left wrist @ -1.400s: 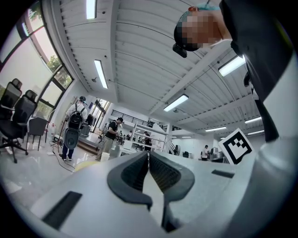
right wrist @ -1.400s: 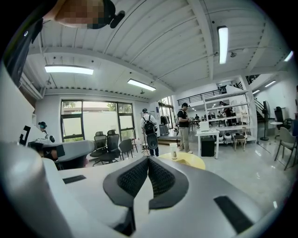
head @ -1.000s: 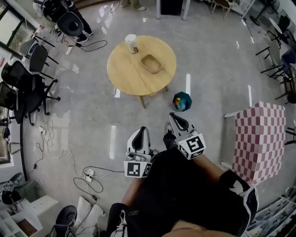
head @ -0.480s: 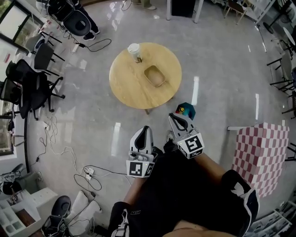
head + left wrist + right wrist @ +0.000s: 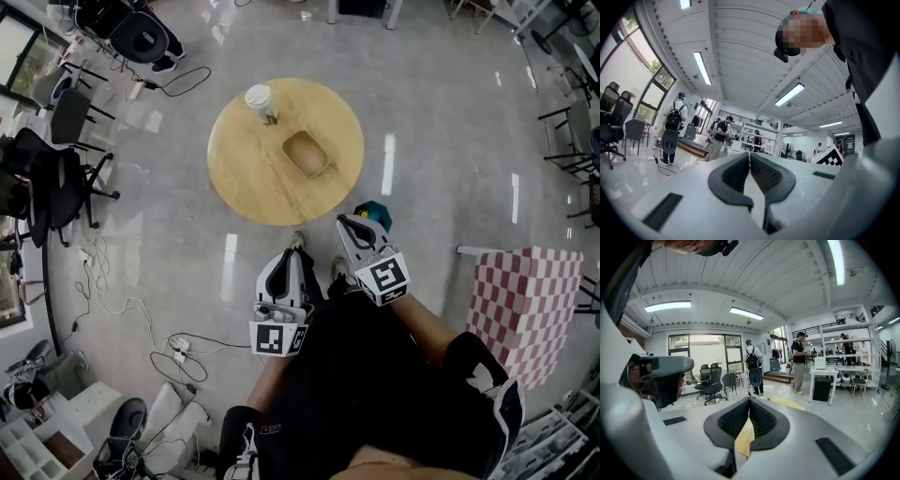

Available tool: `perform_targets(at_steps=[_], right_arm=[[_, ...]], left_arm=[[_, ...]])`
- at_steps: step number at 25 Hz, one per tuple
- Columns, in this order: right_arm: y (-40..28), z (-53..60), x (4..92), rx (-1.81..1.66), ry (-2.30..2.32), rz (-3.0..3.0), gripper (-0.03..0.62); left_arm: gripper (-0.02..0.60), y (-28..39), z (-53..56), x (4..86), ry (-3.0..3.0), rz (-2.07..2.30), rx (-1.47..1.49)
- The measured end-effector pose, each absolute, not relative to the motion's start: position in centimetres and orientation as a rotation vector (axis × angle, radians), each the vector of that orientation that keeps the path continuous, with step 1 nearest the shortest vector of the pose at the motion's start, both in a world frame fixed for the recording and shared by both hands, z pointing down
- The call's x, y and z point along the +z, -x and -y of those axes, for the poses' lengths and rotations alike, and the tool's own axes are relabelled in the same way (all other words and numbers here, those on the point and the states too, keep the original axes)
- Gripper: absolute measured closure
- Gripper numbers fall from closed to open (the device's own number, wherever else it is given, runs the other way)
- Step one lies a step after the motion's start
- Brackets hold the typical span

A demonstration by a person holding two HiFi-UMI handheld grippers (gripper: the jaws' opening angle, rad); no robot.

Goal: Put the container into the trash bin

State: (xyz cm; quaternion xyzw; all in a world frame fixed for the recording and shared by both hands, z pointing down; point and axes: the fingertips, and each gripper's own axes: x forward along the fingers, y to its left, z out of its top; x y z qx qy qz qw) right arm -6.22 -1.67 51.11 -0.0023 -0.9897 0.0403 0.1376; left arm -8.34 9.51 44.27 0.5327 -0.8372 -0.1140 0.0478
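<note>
A round wooden table (image 5: pixel 246 178) stands on the grey floor of an open workroom, with office chairs (image 5: pixel 56 178) to its left and a red-checked stool (image 5: pixel 525 300) to its right. A person stands short of its near edge with a gripper in each hand. The left gripper (image 5: pixel 292 255) and right gripper (image 5: pixel 350 223) both point at the table with their jaws pressed together and nothing between them. The teal trash bin (image 5: pixel 375 214) sits on the floor at the table's near right edge, just beside the right gripper's tip. The container (image 5: pixel 306 155), a shallow tan tray, lies near the middle of the tabletop, apart from a white cup (image 5: pixel 260 99) at the far rim. The container is ahead of both grippers and slightly left of the right one, which looks the nearer. Its long axis runs diagonally, far-left to near-right. Neither gripper has reached it, and either would have to open before gripping a rim.
</note>
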Motion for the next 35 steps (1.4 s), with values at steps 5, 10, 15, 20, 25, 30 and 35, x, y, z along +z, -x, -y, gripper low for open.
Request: perform_targets(at_steps=[5,10,15,20,25,30,35], right_arm=[[9.7,3.8,53.5,0.069,-0.047,2.795,0.568],[13.3,5.6,57.6,0.062,-0.040,2.688,0.566],[16.2,6.2,63.2,-0.047,0.074,2.520,0.563],[16.7,6.3,68.9,-0.198,0.257,2.285,0.562],[18.0,6.4,73.9,-0.379,0.432,2.113,0.560],[18.3,7.4,78.5,-0.692,0.569,1.907,0.549],[18.4,9.0,82.2,-0.880,0.662,1.747,0.521]], left_arm=[[0.563,12.5,-7.4,44.7,-1.676,2.499,-0.363],[0.563,16.3,-5.3,45.4,-1.705,2.453,-0.370],[0.563,19.6,-4.3,46.5,-1.691,2.425,-0.371],[0.563,20.8,-3.7,47.1,-1.664,2.414,-0.371],[0.563,22.0,-3.7,47.7,-1.642,2.412,-0.365],[0.563,22.6,-4.1,48.0,-1.620,2.409,-0.357],[0.563,23.1,-4.2,48.6,-1.619,2.394,-0.355]])
